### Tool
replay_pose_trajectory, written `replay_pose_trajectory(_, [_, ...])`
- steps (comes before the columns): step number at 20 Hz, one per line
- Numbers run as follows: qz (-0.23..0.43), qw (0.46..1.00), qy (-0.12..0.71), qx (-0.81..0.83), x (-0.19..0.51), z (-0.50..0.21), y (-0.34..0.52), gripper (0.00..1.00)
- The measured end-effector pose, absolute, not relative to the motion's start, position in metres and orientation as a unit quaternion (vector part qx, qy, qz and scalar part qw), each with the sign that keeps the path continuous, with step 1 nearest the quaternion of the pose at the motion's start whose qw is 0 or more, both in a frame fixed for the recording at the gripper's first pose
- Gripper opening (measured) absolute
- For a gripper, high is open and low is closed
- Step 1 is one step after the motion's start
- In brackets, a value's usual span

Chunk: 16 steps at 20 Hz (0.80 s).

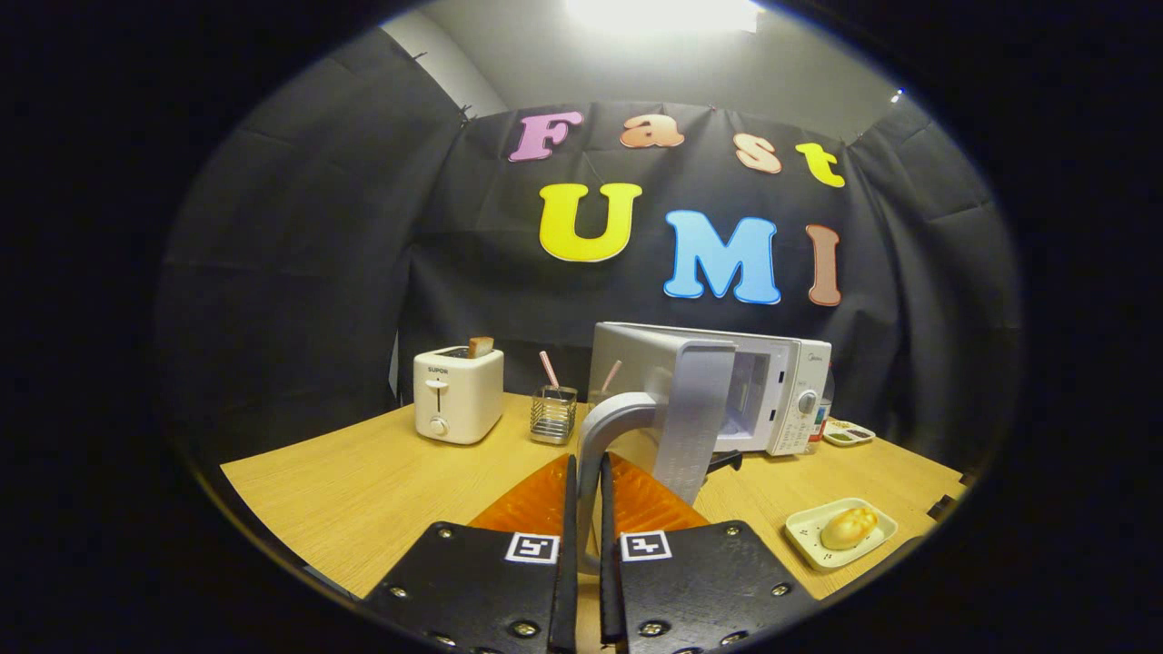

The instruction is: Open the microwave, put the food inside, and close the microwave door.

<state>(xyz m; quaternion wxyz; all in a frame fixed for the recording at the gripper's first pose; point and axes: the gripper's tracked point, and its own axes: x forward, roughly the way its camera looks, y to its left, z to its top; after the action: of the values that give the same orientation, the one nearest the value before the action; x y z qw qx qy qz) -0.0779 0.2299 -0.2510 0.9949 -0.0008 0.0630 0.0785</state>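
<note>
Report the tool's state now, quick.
Tool: closed on the microwave door handle, door swung partly open.

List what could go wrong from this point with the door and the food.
1. The claw is shut on the thin door handle; it might slip off mid-swing.
2. The microwave door is only partly open and may block the cavity.
3. The bun on its plate sits near the table edge; a careless sweep could knock it off.

I am holding my gripper [588,472] level and pointing forward, its two fingers [545,495] drawn nearly together, pressing from both sides on the thin curved handle [604,427] running between them.
</note>
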Motion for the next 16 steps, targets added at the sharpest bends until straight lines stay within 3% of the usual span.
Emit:
replay_pose_trajectory(5, [0.165,0.985,0.037,0.031,-0.098,-0.234,0.247,0.11])
replay_pose_trajectory(6, [0.189,0.981,0.031,0.041,-0.103,-0.229,0.249,0.15])
replay_pose_trajectory(7, [0.203,0.978,0.024,0.046,-0.110,-0.225,0.243,0.24])
replay_pose_trajectory(8, [0.210,0.976,0.016,0.050,-0.114,-0.221,0.234,0.42])
replay_pose_trajectory(11, [0.228,0.971,-0.010,0.065,-0.121,-0.212,0.214,0.56])
replay_pose_trajectory(12, [0.241,0.968,-0.011,0.070,-0.124,-0.211,0.211,0.77])
replay_pose_trajectory(13, [0.253,0.965,-0.007,0.073,-0.126,-0.214,0.206,0.83])
replay_pose_trajectory(14, [0.255,0.964,0.003,0.074,-0.126,-0.217,0.195,0.99])
replay_pose_trajectory(16, [0.242,0.968,0.014,0.073,-0.122,-0.227,0.167,0.97])
